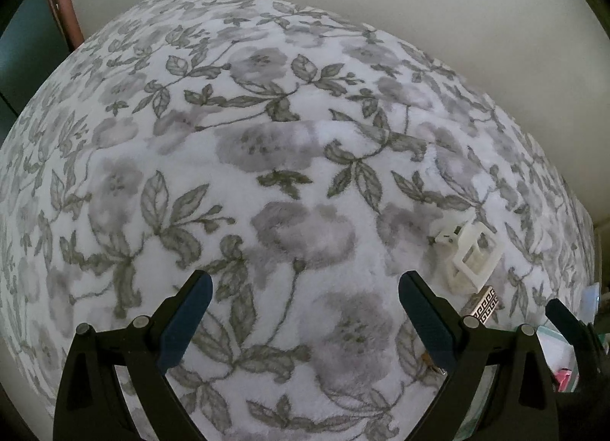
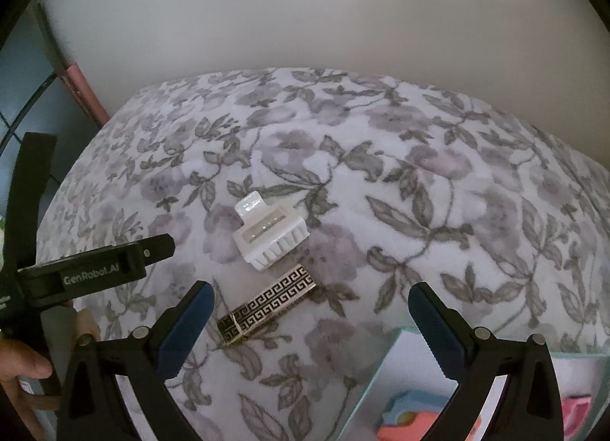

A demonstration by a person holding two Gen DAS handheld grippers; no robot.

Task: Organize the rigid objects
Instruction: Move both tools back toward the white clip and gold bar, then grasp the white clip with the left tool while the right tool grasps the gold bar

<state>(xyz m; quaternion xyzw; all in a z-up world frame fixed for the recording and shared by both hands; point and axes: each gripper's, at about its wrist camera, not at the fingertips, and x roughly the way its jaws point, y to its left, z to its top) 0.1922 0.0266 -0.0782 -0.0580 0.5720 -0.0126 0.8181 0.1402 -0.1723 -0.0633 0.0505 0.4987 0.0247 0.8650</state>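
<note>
Two small rigid items lie on the flowered blanket [image 2: 438, 182] in front of me: a white hair claw clip [image 2: 268, 237] and, just beside it on the near side, a flat patterned barrette [image 2: 267, 305] with a black-and-silver key design. They are close together but do not appear to touch. I judge they were set out here as loose stock for sorting, since a pale compartmented box [image 2: 385, 361] sits at the lower right of the right wrist view, with pink and orange pieces inside, too blurred to name.

My right claw [image 2: 310, 321] hangs above the blanket with its fingers spread wide. It holds nothing and touches nothing. The barrette lies between its fingertips in the view, nearer the left one, so I judge this claw is lined up for the barrette as the next pick.

My left claw [image 1: 305, 313] is also spread wide and empty, hovering over bare blanket. In its view the clip [image 1: 471, 260] and the barrette [image 1: 482, 305] sit off to the right, past its right finger. It is not placed for a grasp; I judge it is held clear to leave the right claw working room.
</note>
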